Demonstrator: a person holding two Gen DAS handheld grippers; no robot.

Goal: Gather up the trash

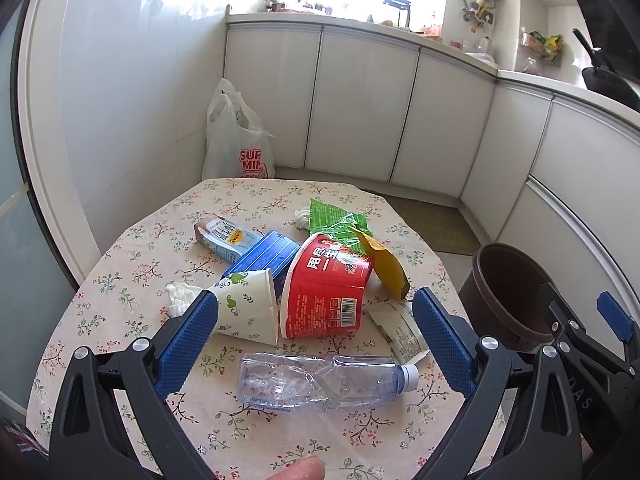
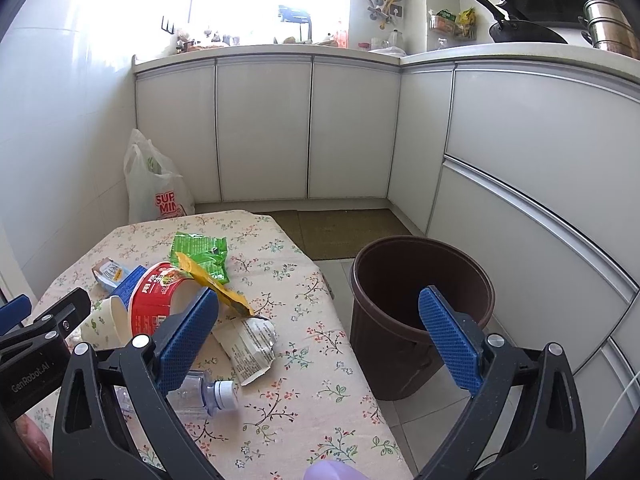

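Standing by the tabletop (image 1: 132,240), floral cloth on it, trash heaped mid-top. L to R: crumpled tissue (image 1: 178,298), paper cup (image 1: 250,306) on its side, blue carton (image 1: 266,256) behind it w/ a pale blue box (image 1: 226,238) beyond, red noodle bowl (image 1: 328,290) tipped over, green wrapper (image 1: 334,218) farther back, yellow packet (image 1: 390,270) leaning on the bowl, torn white packet (image 1: 404,330) beside it. Crushed clear bottle (image 1: 320,382) lies nearest, cap to the right. Left tongs (image 1: 316,340) spread wide above bottle, holding nothing. Right tongs (image 2: 320,340) also spread, empty, over the table edge. Brown bin (image 2: 416,300) on floor just right of table.
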